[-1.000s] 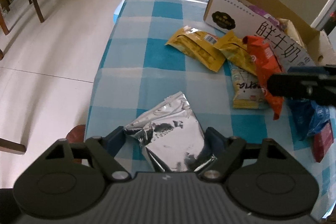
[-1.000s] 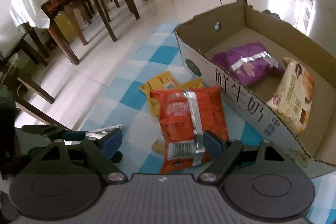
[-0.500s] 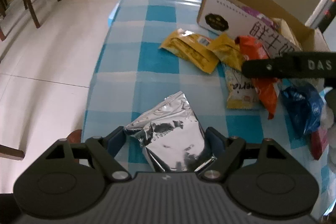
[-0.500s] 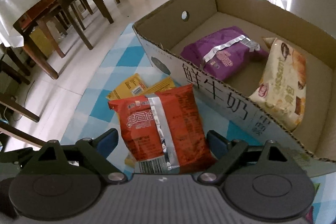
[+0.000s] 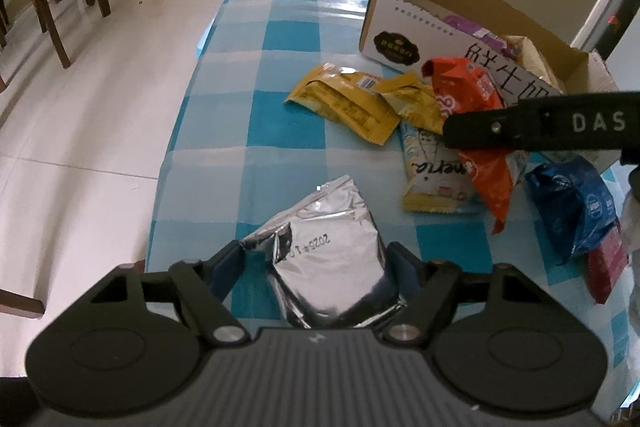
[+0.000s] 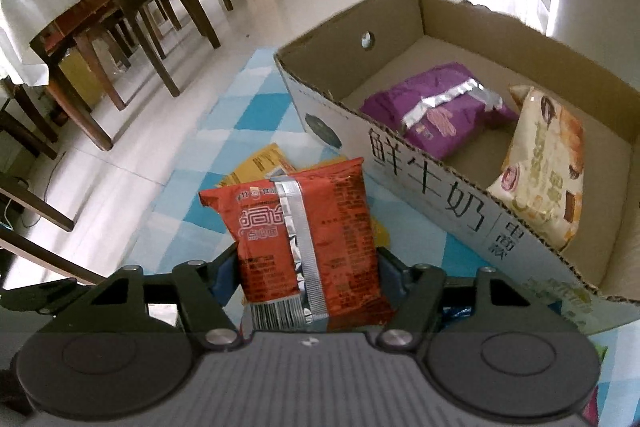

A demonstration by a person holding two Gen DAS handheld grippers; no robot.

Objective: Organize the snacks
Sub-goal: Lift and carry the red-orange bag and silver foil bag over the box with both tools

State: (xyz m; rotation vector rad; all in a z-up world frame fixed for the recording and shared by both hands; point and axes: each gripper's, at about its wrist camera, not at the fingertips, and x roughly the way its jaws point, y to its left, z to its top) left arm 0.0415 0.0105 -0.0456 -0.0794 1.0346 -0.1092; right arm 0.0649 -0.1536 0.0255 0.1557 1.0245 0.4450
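The orange snack packet [image 6: 308, 247] is held upright and clear of the checked tablecloth [image 6: 256, 115], just short of the near wall of the cardboard box [image 6: 436, 183]. The step in hand looks like carrying it over that wall and dropping it inside. To do this well, the packet's free upper edge should rise above the printed wall before moving forward, since a soft bag caught on the rim would fold or slip. The open floor on the near side of the purple packet [image 6: 436, 107] and left of the cream pastry packet [image 6: 544, 163] seems the best landing spot.

The right gripper [image 6: 308, 267] has its fingers closed in on the packet's lower half, one pad at each side edge, with the barcode end toward the camera and the rest standing free above.

On the other side, the left gripper [image 5: 316, 267] pinches a silver foil packet [image 5: 332, 247] between its fingers, its far corner reaching out over the cloth. Whether it is lifted or resting cannot be told.

Loose on the cloth remain yellow packets [image 5: 348, 103] and a blue packet [image 5: 576, 207].
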